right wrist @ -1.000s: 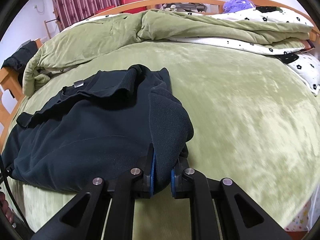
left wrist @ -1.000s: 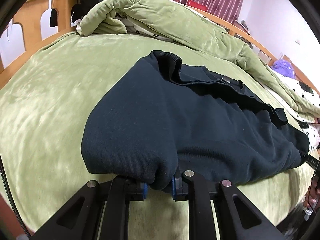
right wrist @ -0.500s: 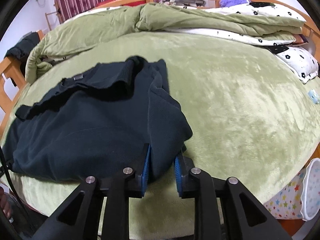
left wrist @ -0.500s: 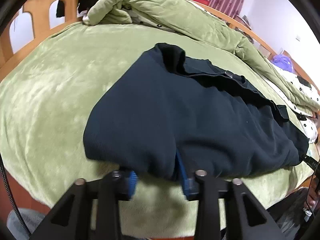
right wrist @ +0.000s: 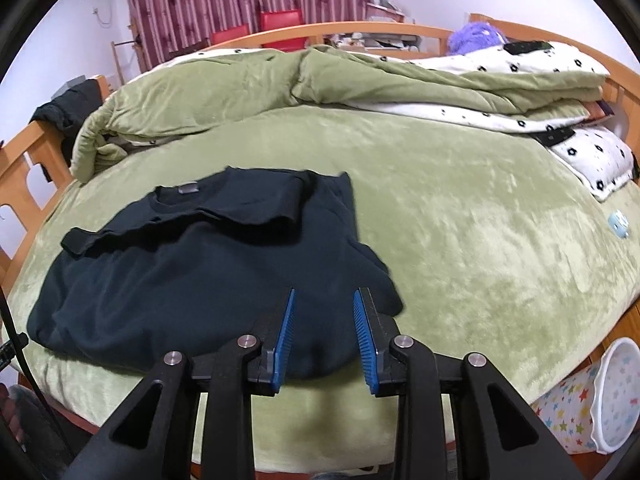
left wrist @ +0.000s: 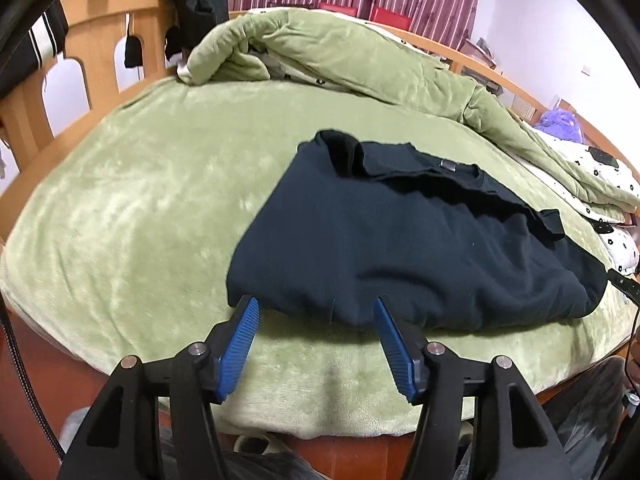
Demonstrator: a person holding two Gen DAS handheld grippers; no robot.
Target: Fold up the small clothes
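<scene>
A dark navy sweatshirt [left wrist: 408, 240] lies folded on the green bed cover [left wrist: 140, 208], its collar and label on the far side. It also shows in the right wrist view [right wrist: 192, 272]. My left gripper [left wrist: 316, 308] is open and empty, its blue pads at the garment's near left edge. My right gripper [right wrist: 325, 300] is open and empty, its blue pads over the garment's near right edge.
A rumpled green quilt [right wrist: 256, 84] and a white dotted pillow [right wrist: 592, 160] lie along the far side. A wooden bed rail [left wrist: 92, 40] with dark clothes on it stands at the left. A star-patterned bin [right wrist: 592, 396] stands by the bed's front right.
Both grippers were shut on the sweatshirt's near fold a second ago. Both have opened, let it go and drawn back towards the bed's near edge. The sweatshirt now lies flat.
</scene>
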